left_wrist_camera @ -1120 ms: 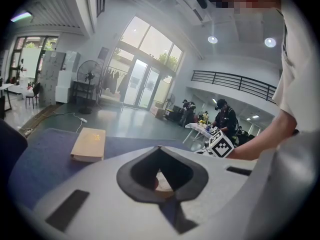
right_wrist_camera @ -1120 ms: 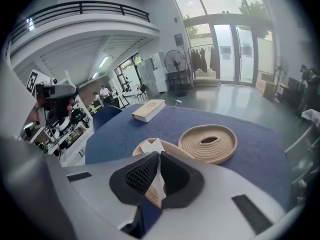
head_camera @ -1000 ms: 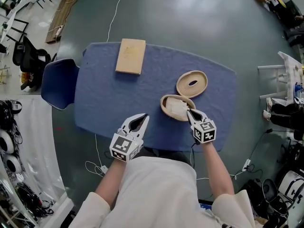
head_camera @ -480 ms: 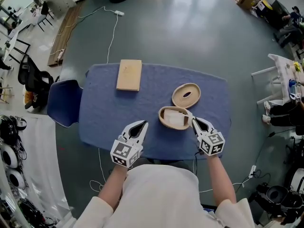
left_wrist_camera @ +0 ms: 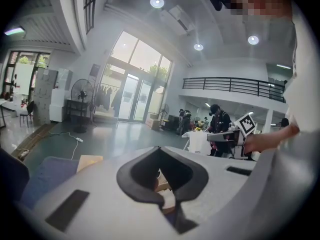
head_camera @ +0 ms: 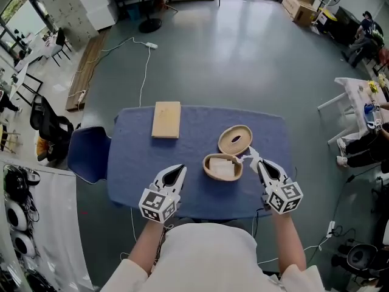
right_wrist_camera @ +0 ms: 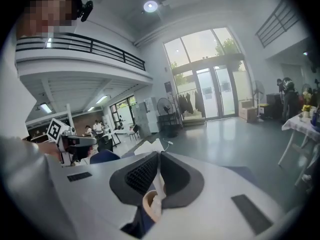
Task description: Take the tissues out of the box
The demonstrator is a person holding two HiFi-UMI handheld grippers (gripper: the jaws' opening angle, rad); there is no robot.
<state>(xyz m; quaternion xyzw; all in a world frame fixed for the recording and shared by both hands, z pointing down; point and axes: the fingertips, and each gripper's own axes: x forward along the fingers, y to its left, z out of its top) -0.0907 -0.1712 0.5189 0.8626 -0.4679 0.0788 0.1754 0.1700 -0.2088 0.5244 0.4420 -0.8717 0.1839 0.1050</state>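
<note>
An oval wooden tissue box (head_camera: 222, 166) stands open on the blue table (head_camera: 140, 163), with white tissues lying inside it. Its lid (head_camera: 234, 140), with an oval slot, lies just behind it. My right gripper (head_camera: 254, 158) is at the box's right rim, shut on a white tissue (head_camera: 247, 159) that trails toward the box. In the right gripper view the tissue (right_wrist_camera: 159, 186) runs up between the closed jaws of that gripper (right_wrist_camera: 157, 154). My left gripper (head_camera: 179, 171) hovers left of the box, shut and holding nothing (left_wrist_camera: 160, 149).
A flat wooden block (head_camera: 166, 119) lies at the table's far left. A blue chair (head_camera: 88, 154) stands at the table's left end. A white cable (head_camera: 143, 72) runs across the floor beyond. A white table (head_camera: 358, 102) and people are at the right.
My right gripper has drawn back to the right from above the box, pulling a tissue with it. The head view has lifted and shows more floor. The left gripper has barely moved.
</note>
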